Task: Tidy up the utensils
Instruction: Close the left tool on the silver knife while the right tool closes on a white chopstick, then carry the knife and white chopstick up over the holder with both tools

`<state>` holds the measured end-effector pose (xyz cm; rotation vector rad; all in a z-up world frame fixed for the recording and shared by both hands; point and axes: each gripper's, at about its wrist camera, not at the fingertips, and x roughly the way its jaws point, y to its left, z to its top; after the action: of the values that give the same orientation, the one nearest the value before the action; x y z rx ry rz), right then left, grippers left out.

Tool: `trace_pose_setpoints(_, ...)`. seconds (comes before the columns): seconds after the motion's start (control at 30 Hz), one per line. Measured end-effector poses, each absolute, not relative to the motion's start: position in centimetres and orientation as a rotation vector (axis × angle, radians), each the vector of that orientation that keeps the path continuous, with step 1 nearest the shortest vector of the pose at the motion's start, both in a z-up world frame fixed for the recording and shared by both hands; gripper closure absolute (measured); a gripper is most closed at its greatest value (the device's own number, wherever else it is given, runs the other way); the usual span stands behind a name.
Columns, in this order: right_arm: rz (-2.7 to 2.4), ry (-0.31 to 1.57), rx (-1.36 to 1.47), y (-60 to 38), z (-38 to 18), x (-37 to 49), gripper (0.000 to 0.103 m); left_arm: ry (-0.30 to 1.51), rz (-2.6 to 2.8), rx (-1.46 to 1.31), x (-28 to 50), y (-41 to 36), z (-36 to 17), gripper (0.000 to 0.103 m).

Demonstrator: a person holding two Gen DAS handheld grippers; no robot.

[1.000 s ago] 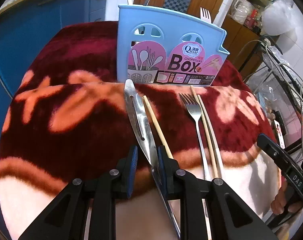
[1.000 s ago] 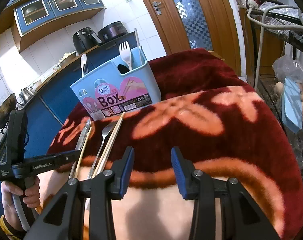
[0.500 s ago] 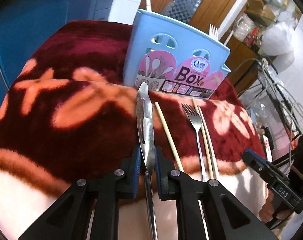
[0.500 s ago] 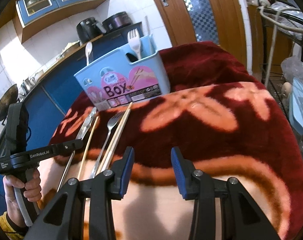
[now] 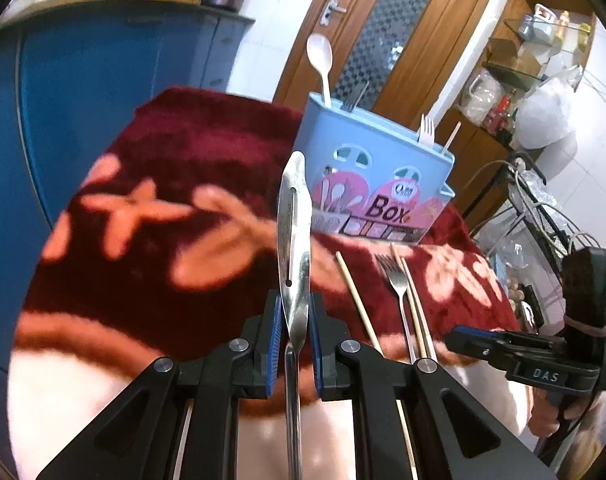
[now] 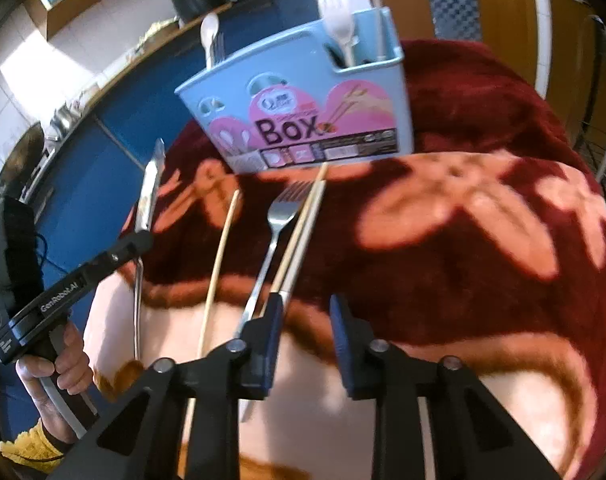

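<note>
Prominently, "Box" on the blue utensil holder (image 6: 303, 92).

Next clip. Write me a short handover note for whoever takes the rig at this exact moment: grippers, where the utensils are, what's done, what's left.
Left gripper: shut on the steel knife, lifted off the blanket.
Right gripper: jaws have just been closing, nothing between them; it sits beside the chopstick pair.
Blue box: upright at the back, already holding a white spoon, a white fork and a few other pieces.
Still on the blanket: metal fork, the pair, a single chopstick.
Left: drop the knife into the box, then the rest.
</note>
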<state>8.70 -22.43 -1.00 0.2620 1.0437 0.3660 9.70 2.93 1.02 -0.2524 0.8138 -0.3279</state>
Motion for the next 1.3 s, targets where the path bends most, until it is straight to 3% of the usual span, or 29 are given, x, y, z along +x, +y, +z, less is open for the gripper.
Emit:
trace_pose_setpoints(0.37,0.396,1.193,0.28,-21.1,-1.9,11.5,0.091,0.76,-0.355,-0.269,9.1,3.6,1.8,0.09)
trace_pose_setpoints(0.67,0.395,1.214,0.35,-22.5,-2.0,11.5,0.093,0.753,-0.358,-0.283,8.9,4.0,1.9,0.09)
trace_pose_setpoints(1.1,0.311,1.3,0.098,-20.7,-1.6,13.1,0.093,0.726,-0.374,-0.256,8.6,3.3,3.0,0.09)
trace_pose_setpoints(1.3,0.325,1.248,0.085,-20.7,-1.5,12.6,0.095,0.698,-0.39,-0.252,8.4,2.9,3.5,0.091)
